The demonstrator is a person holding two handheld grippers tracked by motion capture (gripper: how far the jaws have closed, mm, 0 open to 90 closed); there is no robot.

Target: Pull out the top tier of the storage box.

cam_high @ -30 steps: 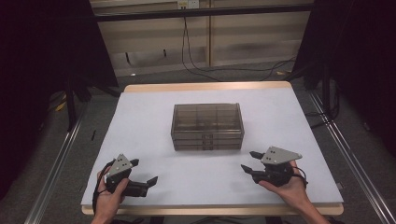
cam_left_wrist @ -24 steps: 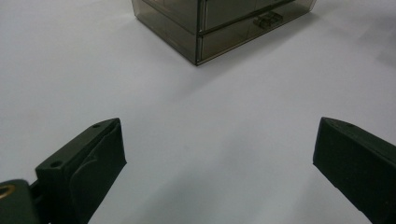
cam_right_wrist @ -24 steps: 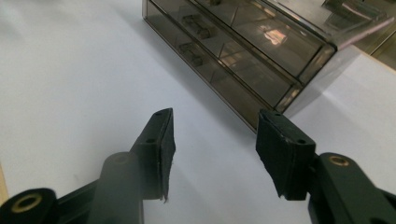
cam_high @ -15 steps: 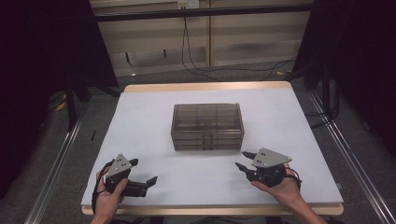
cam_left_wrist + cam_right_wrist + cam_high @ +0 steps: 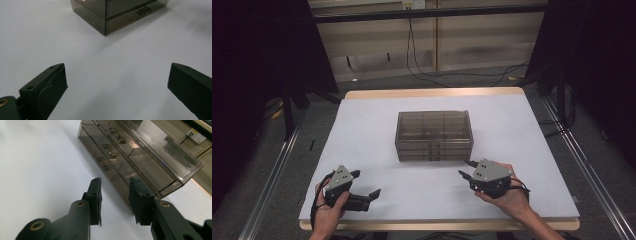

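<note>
A smoky see-through drawer box with three stacked drawers stands in the middle of the white table. My left gripper rests near the front left of the table, held in a hand, jaws wide open and empty. In the left gripper view the left gripper faces the box's corner from some distance. My right gripper sits just off the box's front right corner. In the right gripper view the right gripper stands open by a narrow gap, pointing at the box with nothing between the jaws.
Small handles mark the drawer fronts on the side facing me. The wooden table edge runs along the back. Cables lie on the floor beyond, and metal rails flank the table.
The right gripper has shifted left, closer to the box's front right corner. The left gripper has stayed put.
</note>
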